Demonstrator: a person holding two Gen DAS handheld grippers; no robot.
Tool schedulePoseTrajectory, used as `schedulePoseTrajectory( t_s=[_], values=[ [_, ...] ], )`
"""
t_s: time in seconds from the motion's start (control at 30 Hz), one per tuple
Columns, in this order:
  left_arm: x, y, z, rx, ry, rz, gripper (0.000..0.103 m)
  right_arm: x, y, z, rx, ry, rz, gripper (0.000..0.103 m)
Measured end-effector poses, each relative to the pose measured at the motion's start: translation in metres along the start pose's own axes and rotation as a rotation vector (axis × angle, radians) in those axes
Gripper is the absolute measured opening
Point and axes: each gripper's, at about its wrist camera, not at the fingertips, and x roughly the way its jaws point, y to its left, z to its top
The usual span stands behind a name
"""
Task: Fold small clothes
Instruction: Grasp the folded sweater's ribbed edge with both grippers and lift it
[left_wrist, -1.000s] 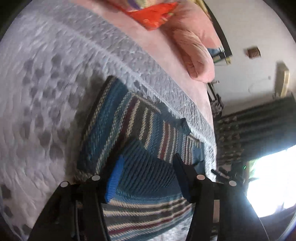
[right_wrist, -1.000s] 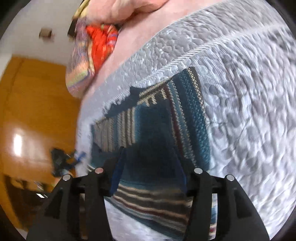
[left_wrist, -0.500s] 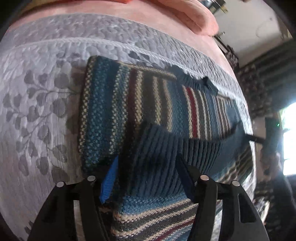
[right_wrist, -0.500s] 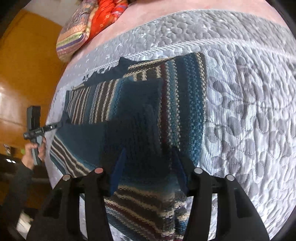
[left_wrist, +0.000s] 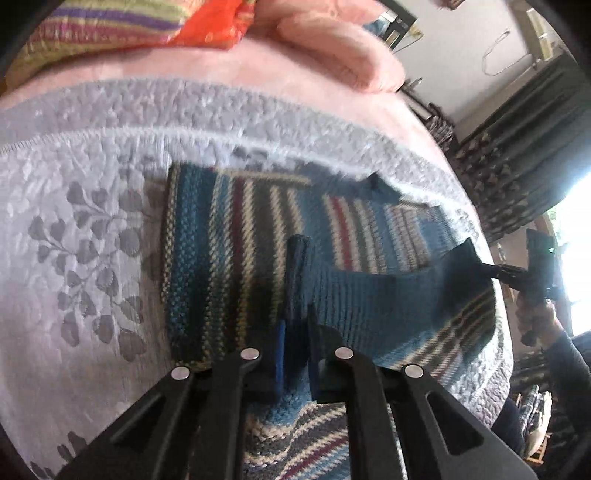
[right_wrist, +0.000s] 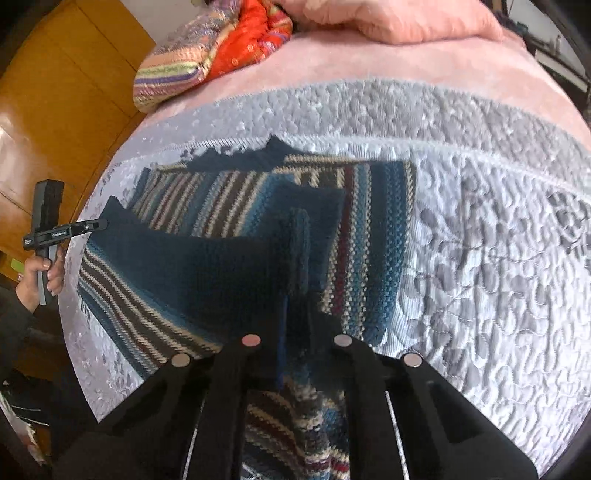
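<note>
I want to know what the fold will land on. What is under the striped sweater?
Under the striped sweater lies the grey quilted bedspread, showing around its edges. The lifted blue hem, pinched by both grippers, overhangs the sweater's own striped body. Whatever sits directly beneath is covered.

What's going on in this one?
A person is folding a striped sweater laid on a grey quilt on a bed. Each hand holds a gripper, and both are shut on the sweater's dark ribbed hem: the left gripper at one end, the right gripper at the other. The hem is lifted over the body of the sweater, so the fold is under way, not finished.
</note>
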Motion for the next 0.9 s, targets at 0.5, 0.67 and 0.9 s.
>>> schedulePoseTrajectory(
  t_s=[0.5,0.67,0.9],
  values=[
    [-0.088,-0.043,0.057,0.093,-0.178,0.015,0.009,-0.091,0.02,0.049,-0.045,-0.214,-0.061,0.006],
    [-0.087,-0.044,0.086,0.094,-0.197,0.03,0.009,-0.091,0.015,0.074,-0.034,-0.235,-0.073,0.006],
    [-0.066,-0.032,0.118,0.067,-0.177,0.056,0.008,-0.07,0.001,0.103,-0.014,-0.221,-0.106,0.006]
  ],
)
